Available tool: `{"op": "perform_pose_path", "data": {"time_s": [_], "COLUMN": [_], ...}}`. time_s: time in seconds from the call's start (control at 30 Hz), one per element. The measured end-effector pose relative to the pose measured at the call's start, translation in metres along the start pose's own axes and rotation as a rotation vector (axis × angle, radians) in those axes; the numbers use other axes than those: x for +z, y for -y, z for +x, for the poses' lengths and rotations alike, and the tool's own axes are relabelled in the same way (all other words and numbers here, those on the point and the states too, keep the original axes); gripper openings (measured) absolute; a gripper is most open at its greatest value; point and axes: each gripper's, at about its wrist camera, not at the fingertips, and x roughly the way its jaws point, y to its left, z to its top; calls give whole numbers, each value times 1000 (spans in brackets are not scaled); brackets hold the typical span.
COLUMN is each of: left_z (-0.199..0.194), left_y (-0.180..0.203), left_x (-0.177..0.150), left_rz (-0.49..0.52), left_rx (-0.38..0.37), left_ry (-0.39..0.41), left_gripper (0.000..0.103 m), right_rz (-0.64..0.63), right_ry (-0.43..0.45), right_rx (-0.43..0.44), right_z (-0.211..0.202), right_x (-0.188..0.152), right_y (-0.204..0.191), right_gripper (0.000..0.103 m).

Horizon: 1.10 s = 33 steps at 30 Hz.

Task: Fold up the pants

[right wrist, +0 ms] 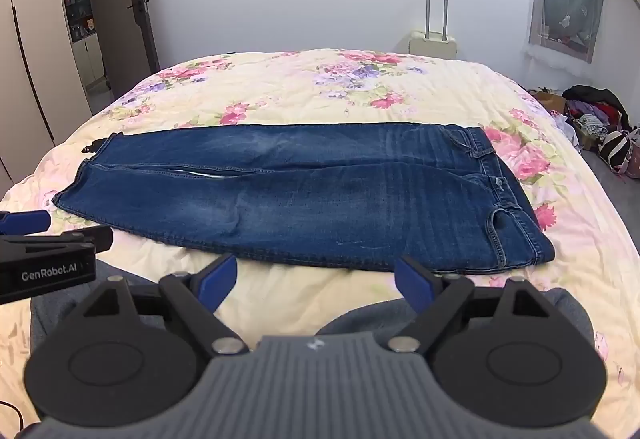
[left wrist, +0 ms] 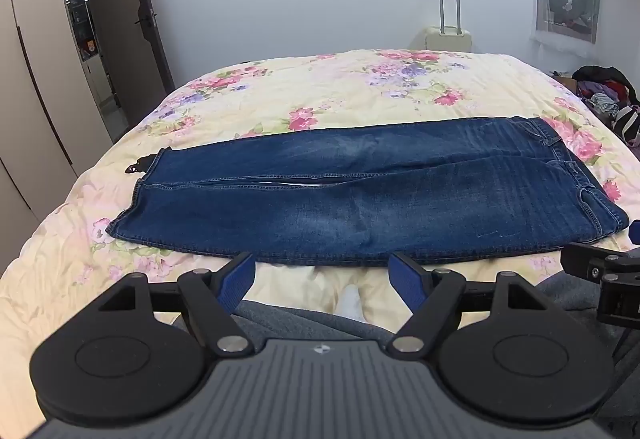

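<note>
Floral quilted bed [left wrist: 360, 87] holds dark blue denim jeans [left wrist: 360, 191] flat; both my tongs, left [left wrist: 322, 281] and right [right wrist: 316, 281], gape empty, so I'd grab both near-edge corners evenly.

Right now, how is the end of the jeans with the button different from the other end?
The waist end of the jeans lies on the right and has a button, pockets and belt loops; the leg end lies on the left and has only plain stitched hems. The waist end is one joined piece; at the leg end the two legs part, with a thin gap between them. Both ends are the same dark blue denim, flat on the flowery quilt.
</note>
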Motion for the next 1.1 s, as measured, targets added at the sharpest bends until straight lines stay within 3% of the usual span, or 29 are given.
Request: {"op": "perform_pose_path", "data": {"time_s": [1.1], "left_z": [-9], "left_y": [1], "left_x": [0], "left_rz": [-6], "left_rx": [-4], "left_ry": [15], "left_gripper": [89], "right_rz": [3], "right_ry": [10], "right_rx": [2], "right_z": [-6], "right_x": [-2], "right_y": [-2], "right_gripper": [82]}}
